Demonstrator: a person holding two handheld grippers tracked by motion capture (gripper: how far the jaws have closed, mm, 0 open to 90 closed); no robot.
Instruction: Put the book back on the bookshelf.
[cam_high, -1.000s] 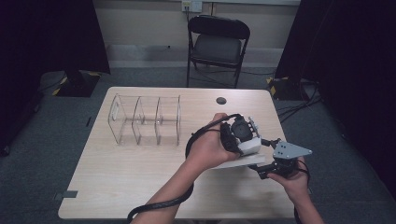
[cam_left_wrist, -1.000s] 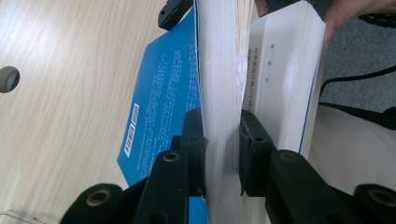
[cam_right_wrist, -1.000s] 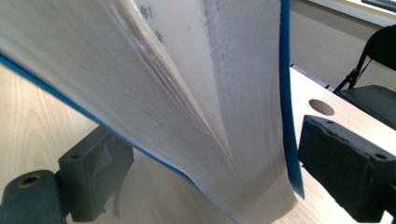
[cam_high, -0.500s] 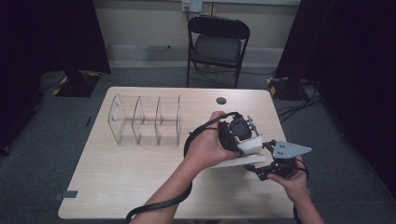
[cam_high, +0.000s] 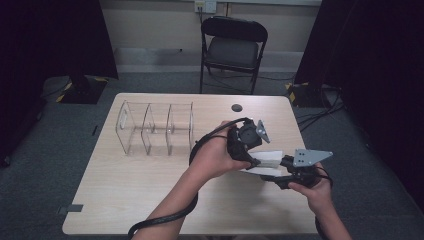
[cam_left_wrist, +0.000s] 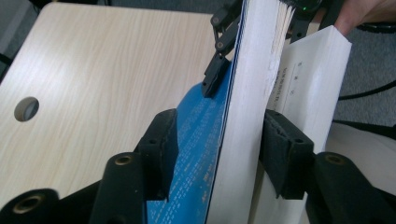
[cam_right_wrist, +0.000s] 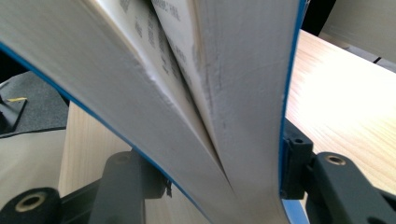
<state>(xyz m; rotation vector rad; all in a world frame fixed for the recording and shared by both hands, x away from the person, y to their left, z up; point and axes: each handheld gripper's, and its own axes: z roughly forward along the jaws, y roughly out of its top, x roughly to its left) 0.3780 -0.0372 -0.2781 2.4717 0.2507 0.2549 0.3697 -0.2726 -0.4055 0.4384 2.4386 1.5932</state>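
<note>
From the high view I see a dim room, black at both sides, with soft overhead light on the counter (cam_high: 150, 195). The gripper views are brighter: glare whitens the counter's upper right, and the nearest pages (cam_right_wrist: 243, 93) blur.

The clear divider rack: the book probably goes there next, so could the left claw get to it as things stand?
Probably yes: bare table lies between the left claw and the rack, though the claw is occupied with the book.

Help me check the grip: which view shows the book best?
The left gripper view: the book stands on edge with its blue cover, page block and printed page visible, part of it between the pads. The right gripper view shows splayed pages close up. The high view shows a small white block between both grippers.
</note>
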